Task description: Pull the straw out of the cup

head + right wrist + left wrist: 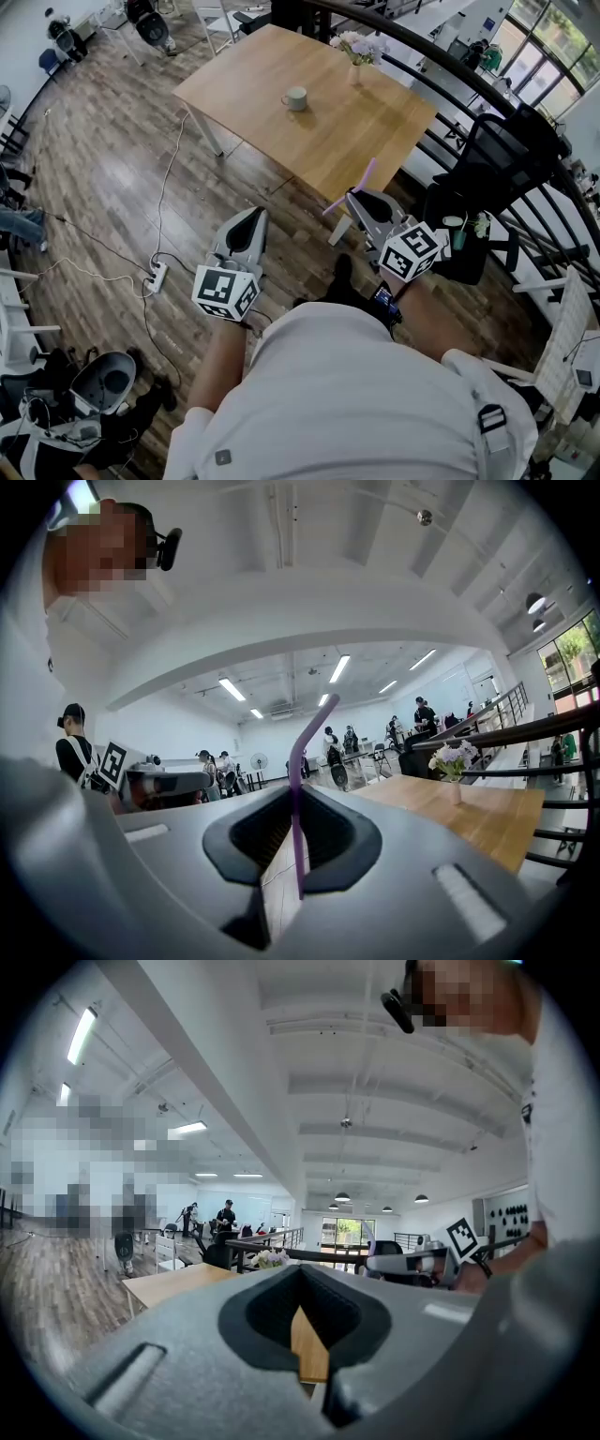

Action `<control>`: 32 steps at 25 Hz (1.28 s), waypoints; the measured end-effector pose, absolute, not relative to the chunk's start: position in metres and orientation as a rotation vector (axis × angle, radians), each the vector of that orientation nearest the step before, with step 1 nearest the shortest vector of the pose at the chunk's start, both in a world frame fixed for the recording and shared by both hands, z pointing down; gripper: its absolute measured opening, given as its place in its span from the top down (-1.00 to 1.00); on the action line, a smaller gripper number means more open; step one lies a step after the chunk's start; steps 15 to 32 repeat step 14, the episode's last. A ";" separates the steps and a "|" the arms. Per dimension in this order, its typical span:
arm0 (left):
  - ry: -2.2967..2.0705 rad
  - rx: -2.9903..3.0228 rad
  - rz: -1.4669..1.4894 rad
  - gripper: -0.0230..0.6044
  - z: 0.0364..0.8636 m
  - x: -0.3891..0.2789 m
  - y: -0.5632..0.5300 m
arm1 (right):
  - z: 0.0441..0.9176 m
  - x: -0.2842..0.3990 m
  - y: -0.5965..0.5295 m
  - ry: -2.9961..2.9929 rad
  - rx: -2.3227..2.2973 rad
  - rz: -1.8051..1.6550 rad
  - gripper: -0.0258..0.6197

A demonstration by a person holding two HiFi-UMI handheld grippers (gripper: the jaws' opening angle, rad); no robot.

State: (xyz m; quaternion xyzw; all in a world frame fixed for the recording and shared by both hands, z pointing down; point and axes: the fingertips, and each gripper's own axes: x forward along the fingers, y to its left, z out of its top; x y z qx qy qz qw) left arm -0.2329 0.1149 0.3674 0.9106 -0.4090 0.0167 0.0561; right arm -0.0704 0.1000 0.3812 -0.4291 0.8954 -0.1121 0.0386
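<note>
A pale green cup (296,97) stands on the wooden table (375,131), with no straw in it. The purple bent straw (352,187) is pinched in my right gripper (354,197), which is held level in front of the person, short of the table's near edge. In the right gripper view the straw (300,780) rises upright from between the shut jaws and bends at the top. My left gripper (251,217) is held level beside it to the left, jaws together with nothing in them. The cup does not show in either gripper view.
A small vase of flowers (356,58) stands at the table's far side. A black chair (506,159) and a dark railing (441,141) are at the right. A power strip (156,276) with cables lies on the wood floor at the left. People stand far off in the room.
</note>
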 end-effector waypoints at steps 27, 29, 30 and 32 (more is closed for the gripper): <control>-1.230 2.771 0.037 0.91 0.363 -0.234 0.113 | 0.375 -0.079 0.099 2.754 -1.303 -0.336 0.81; -1.230 2.771 0.037 0.91 0.363 -0.234 0.113 | 0.375 -0.079 0.099 2.754 -1.303 -0.336 0.81; -1.230 2.771 0.037 0.91 0.363 -0.234 0.113 | 0.375 -0.079 0.099 2.754 -1.303 -0.336 0.81; -1.230 2.771 0.037 0.91 0.363 -0.234 0.113 | 0.375 -0.079 0.099 2.754 -1.303 -0.336 0.81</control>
